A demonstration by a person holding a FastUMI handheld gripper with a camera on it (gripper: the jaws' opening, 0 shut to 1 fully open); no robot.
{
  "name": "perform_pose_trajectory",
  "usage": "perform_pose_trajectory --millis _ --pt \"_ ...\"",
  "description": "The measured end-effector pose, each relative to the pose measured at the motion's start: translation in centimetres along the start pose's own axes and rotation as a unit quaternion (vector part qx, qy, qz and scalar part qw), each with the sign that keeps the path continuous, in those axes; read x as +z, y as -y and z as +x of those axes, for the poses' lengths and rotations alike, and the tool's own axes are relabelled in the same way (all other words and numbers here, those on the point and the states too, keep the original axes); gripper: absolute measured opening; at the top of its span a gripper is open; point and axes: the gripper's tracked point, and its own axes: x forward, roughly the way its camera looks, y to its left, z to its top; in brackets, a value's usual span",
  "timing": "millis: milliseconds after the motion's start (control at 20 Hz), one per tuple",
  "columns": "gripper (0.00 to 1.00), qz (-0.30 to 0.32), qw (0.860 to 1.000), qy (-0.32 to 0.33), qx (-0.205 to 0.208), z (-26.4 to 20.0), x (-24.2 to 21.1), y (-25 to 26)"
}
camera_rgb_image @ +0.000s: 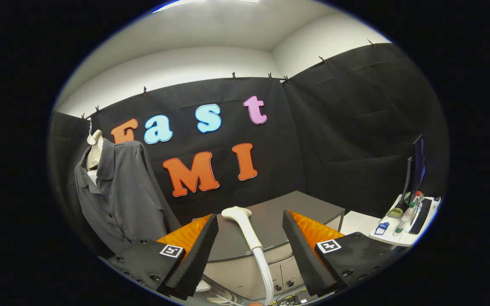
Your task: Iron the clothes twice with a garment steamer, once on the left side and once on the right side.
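A grey button-up shirt [119, 193] hangs on a pale hanger [94, 149] against the booth wall, to the left beyond my fingers. The white steamer head [241, 223] lies on the grey cabinet top [309, 208], with its white hose [264, 267] running down toward me. My gripper [250, 225] is open, and the steamer head sits between the two fingertips, touching neither. The left finger [200, 250] and the right finger [302, 250] stand well apart on either side of the handle.
A white side table [398, 238] to the right carries a monitor [415, 170], a keyboard, bottles and small items. Cabinet doors [279, 276] and cables [285, 299] lie below the grey top.
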Motion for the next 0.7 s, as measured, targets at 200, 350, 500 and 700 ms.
perform_pose_trajectory --millis 200,350,500,700 --pt "0.98 -0.005 1.000 -0.026 0.012 2.3 -2.0 -1.0" --pt "0.98 -0.012 0.999 -0.048 0.015 4.4 -3.8 -1.3" --pt "0.98 -0.014 0.998 -0.067 0.012 6.7 -5.5 -1.4" --pt "0.98 -0.018 0.996 -0.092 0.009 10.4 -7.7 -1.5"
